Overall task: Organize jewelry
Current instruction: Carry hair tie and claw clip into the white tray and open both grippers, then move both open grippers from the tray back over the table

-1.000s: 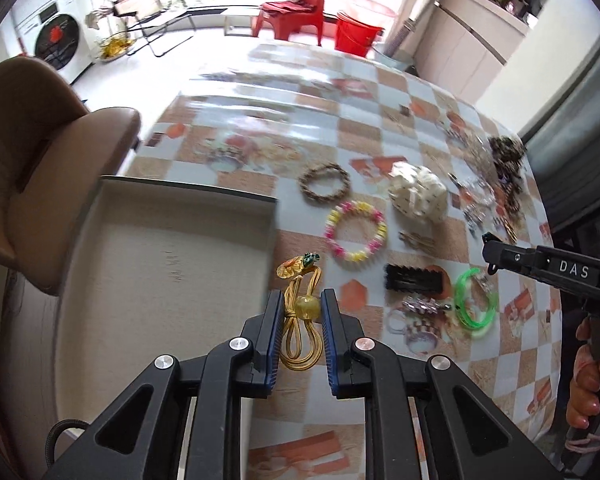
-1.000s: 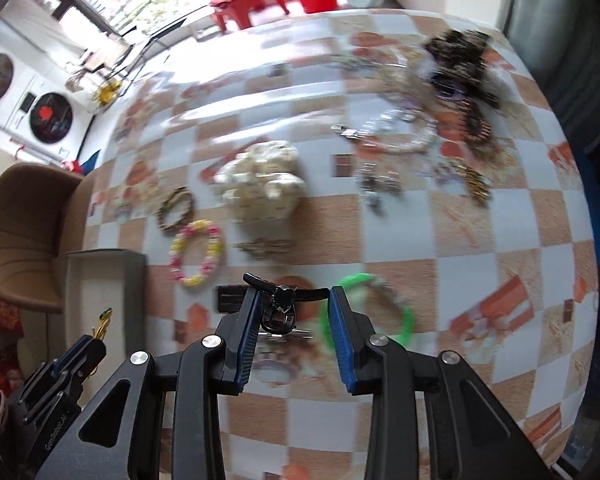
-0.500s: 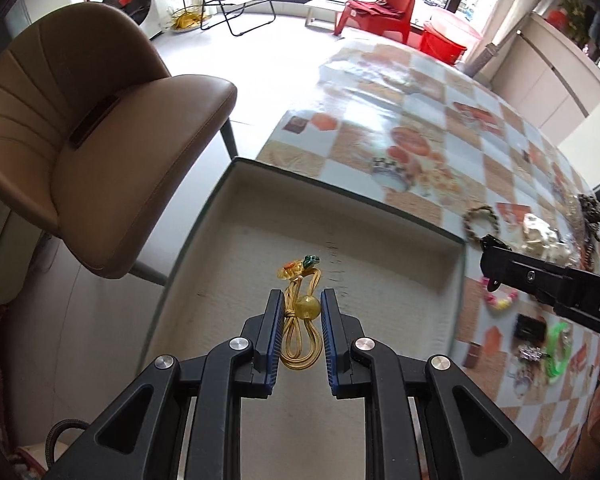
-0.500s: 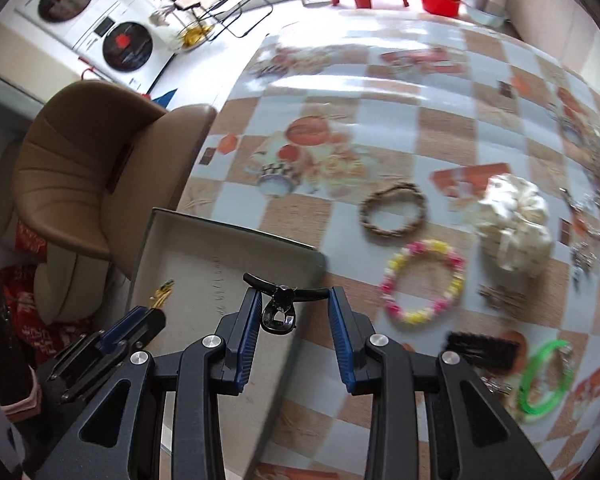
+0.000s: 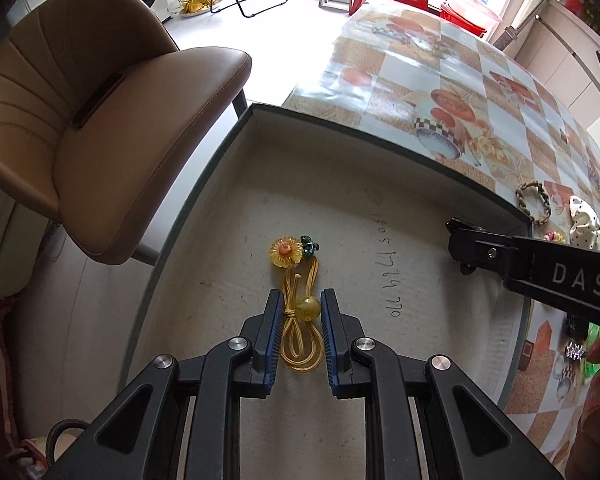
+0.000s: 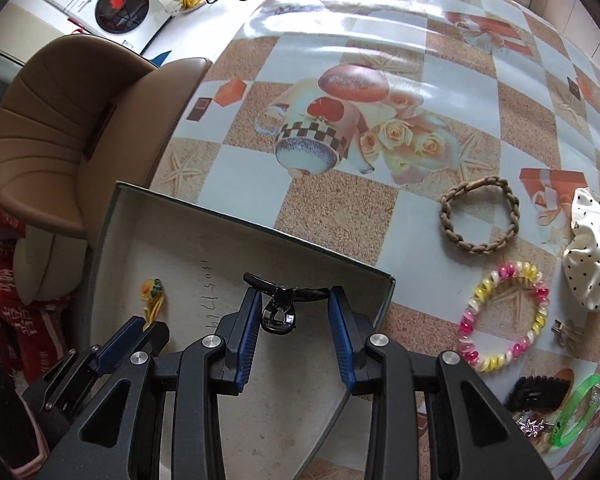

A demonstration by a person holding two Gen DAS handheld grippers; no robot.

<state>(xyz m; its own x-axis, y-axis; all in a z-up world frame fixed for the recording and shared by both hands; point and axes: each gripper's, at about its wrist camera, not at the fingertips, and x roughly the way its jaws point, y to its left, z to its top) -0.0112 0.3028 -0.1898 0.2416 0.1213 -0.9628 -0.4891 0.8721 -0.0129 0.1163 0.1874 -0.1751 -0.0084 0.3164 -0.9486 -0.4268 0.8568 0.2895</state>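
My left gripper (image 5: 300, 300) is shut on a yellow elastic hair tie (image 5: 300, 320) with a flower charm, holding it low over the floor of the shallow grey box (image 5: 380, 132). My right gripper (image 6: 294, 298) is shut on a small black hair clip (image 6: 280, 308), which spans its blue pads above the same box (image 6: 236, 220), near the box's right wall. In the right wrist view the left gripper (image 6: 144, 326) shows at the lower left with the hair tie (image 6: 154, 300) hanging from it. The right gripper's finger (image 5: 500, 252) reaches in from the right in the left wrist view.
On the checkered tablecloth (image 6: 340, 208) right of the box lie a braided bracelet (image 6: 480, 216), a pink and yellow bead bracelet (image 6: 506, 316), a white dotted scrunchie (image 6: 592, 252), a black clip (image 6: 540, 392) and a green bangle (image 6: 580, 408). A brown chair (image 5: 100, 100) stands left of the table.
Both grippers have swung left from the spread of jewelry to over the box and sunk toward its floor, each keeping its item. The box now fills the left wrist view.
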